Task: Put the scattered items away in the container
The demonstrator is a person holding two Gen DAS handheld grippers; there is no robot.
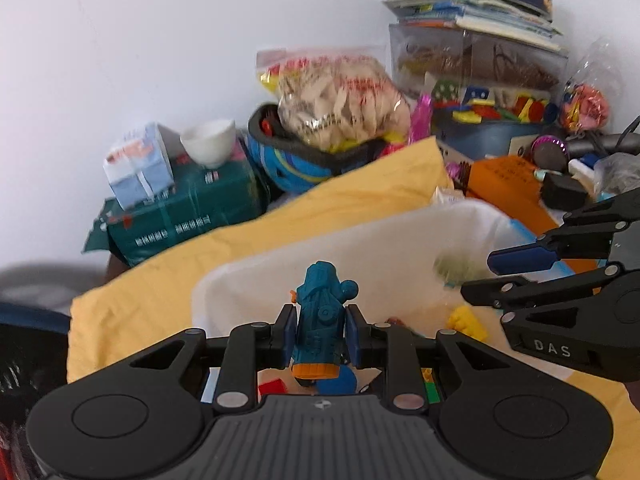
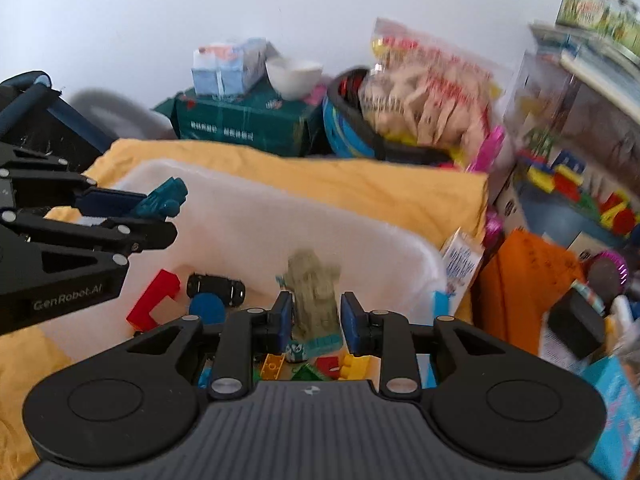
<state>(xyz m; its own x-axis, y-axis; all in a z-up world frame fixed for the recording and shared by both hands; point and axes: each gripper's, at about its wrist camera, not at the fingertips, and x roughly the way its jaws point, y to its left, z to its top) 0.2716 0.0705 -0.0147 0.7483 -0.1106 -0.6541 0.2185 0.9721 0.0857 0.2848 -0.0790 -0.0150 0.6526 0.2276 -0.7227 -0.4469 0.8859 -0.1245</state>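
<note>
My left gripper (image 1: 320,309) is shut on a teal toy robot (image 1: 320,288) with an orange base, held upright over the near end of the white bin (image 1: 360,240). In the right wrist view my right gripper (image 2: 316,300) stands open over the same bin (image 2: 280,208). A blurred olive-green toy figure (image 2: 314,284) sits between its blue pads (image 2: 352,320), with a gap on the right side. Each gripper also shows in the other's view: the right one (image 1: 486,276) and the left one (image 2: 160,218) with the teal toy (image 2: 162,198). The bin holds a red brick (image 2: 154,300), a black toy car (image 2: 216,288) and several small bricks.
The bin rests on a yellow cloth (image 1: 280,220). Behind it stand a green carton (image 1: 188,216) with a tissue pack and a white bowl (image 1: 210,142), a blue helmet (image 1: 288,160) holding a bag, a clear box of bricks (image 1: 480,96), and an orange box (image 1: 508,184).
</note>
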